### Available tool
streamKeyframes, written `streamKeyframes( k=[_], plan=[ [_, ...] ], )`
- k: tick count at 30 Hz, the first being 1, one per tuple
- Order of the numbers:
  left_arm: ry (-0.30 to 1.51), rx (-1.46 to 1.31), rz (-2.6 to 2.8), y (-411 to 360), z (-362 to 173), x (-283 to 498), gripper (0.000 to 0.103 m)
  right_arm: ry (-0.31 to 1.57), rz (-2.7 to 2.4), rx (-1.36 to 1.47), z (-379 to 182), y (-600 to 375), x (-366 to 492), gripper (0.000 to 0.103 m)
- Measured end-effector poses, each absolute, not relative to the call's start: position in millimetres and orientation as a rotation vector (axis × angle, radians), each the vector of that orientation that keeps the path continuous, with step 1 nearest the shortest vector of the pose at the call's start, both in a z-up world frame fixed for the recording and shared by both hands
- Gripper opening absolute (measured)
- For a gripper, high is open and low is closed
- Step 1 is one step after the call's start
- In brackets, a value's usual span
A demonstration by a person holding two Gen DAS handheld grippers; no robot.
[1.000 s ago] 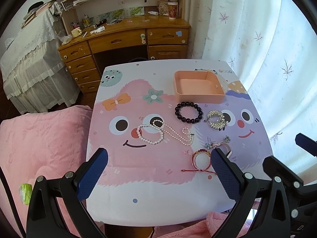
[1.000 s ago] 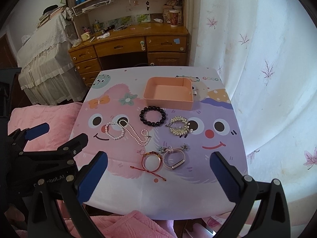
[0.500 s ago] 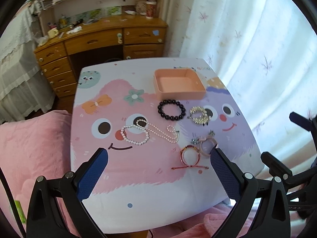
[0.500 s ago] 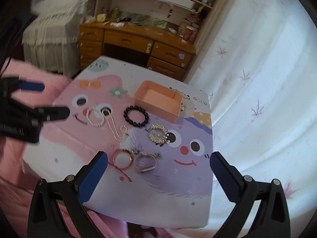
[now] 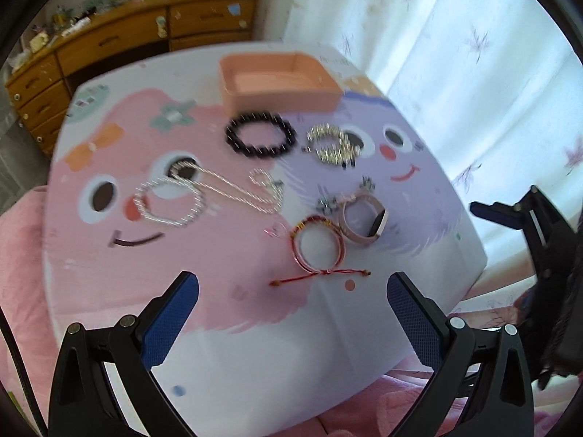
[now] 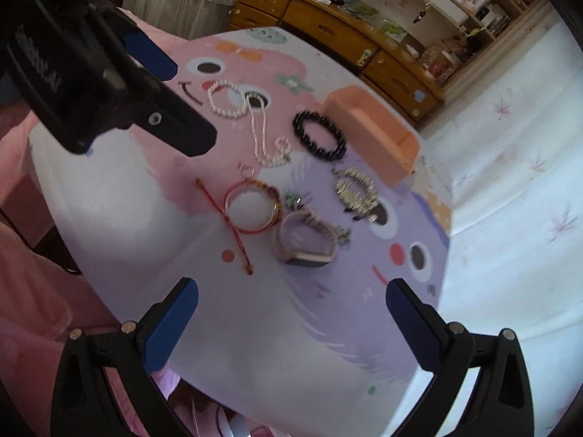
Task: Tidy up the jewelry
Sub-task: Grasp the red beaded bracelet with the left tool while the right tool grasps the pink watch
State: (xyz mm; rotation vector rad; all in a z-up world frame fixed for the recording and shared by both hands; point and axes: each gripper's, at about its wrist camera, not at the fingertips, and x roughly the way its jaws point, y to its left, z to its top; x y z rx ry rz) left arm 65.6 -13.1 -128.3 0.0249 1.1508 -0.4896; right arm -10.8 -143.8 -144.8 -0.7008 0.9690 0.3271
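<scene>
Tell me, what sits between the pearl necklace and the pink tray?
The black bead bracelet lies between the pearl necklace and the pink tray, apart from both; the left wrist view shows it.

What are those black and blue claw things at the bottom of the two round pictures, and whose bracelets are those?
Each claw is a grabbing tool that a person holds, one per hand, with a camera on it. One picture looks out from the left tool, the other from the right tool. Both are open and hold nothing. I cannot tell whose the jewelry is. On the cartoon table lie a pearl necklace, a black bead bracelet, a silver bracelet, a red string bracelet and a pink band. The peach tray behind them looks empty.
</scene>
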Motion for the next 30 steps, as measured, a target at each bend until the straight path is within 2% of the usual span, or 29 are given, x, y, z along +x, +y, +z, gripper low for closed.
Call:
streamKeyframes(
  k=[8,13,16,18,21,23,25,30],
  plan=[
    [1.185,0.121,-0.400,-59.1,-177.9,74.3,0.102,0.897,0.419,-0.567,-196.3,-188.1,4.8,0.102],
    [1.222,0.103,-0.357,-73.5,-188.5,81.9,0.102,0.863,0.494,-0.493,-199.9,-201.2,21.2,0.094],
    [1.247,0.097,-0.328,-84.5,-195.4,84.5,0.102,0.852,0.530,-0.431,-198.8,-208.1,33.3,0.093],
    [1.253,0.105,-0.286,-90.0,-198.5,84.5,0.100,0.854,0.553,-0.411,-200.2,-210.7,42.4,0.092],
    [1.267,0.118,-0.251,-96.2,-203.3,86.9,0.096,0.895,0.589,-0.353,-204.5,-216.0,53.9,0.083],
    [1.275,0.132,-0.233,-99.6,-205.4,89.1,0.089,0.916,0.610,-0.315,-207.8,-220.4,59.1,0.080],
    [1.282,0.139,-0.205,-100.8,-207.8,90.9,0.087,0.936,0.609,-0.287,-210.9,-224.5,63.5,0.073],
    [1.330,0.083,-0.172,-95.9,-215.5,98.8,0.080,0.941,0.619,-0.250,-210.6,-227.2,69.6,0.072]
  ],
)
